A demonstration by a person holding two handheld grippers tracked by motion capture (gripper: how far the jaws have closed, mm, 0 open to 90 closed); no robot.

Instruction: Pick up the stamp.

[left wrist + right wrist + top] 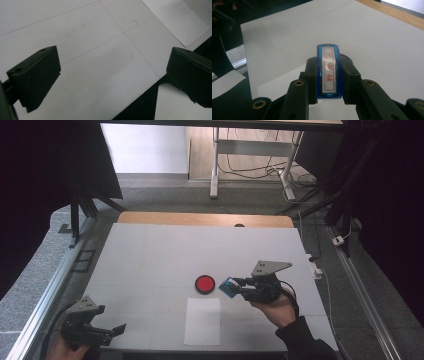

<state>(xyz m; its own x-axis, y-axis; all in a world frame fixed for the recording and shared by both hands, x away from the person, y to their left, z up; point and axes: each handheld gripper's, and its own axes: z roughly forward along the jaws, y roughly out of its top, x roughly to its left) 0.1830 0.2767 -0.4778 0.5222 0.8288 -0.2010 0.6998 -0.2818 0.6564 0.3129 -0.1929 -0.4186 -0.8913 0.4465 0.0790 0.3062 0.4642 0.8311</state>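
High view: the white worktop (165, 255) carries a round red ink pad in a black case (205, 284), lid off, its red surface bare, with nothing lying in it. Just in front of it, nearer the person, lies a white sheet of paper (202, 321), long side running away from the person. The right claw (235, 286) is held just to the right of the ink pad, pointing left toward it, and grips a blue stamp (229, 288) at its tip; the stamp is close beside the pad's rim, and whether it touches the pad cannot be told from here. The stamp looks small and blurred in this view, so its face is not readable. The left claw (117, 330) is near the front left corner of the worktop, pointing right, well apart from the other things; the hand holding it is cut off by the bottom edge.

Left gripper view: the left claw (112, 75) stands wide open, nothing between its jaws, over bare worktop and its dark front edge. A corner of the paper (175, 22) shows at upper right.

Right gripper view: the right claw (329, 75) is closed on the blue stamp (329, 72), one jaw pressing on each long side. The stamp's long axis runs straight out along the jaws, its far end jutting past them. Its white label with red characters faces the camera. The stamp's underside is hidden.
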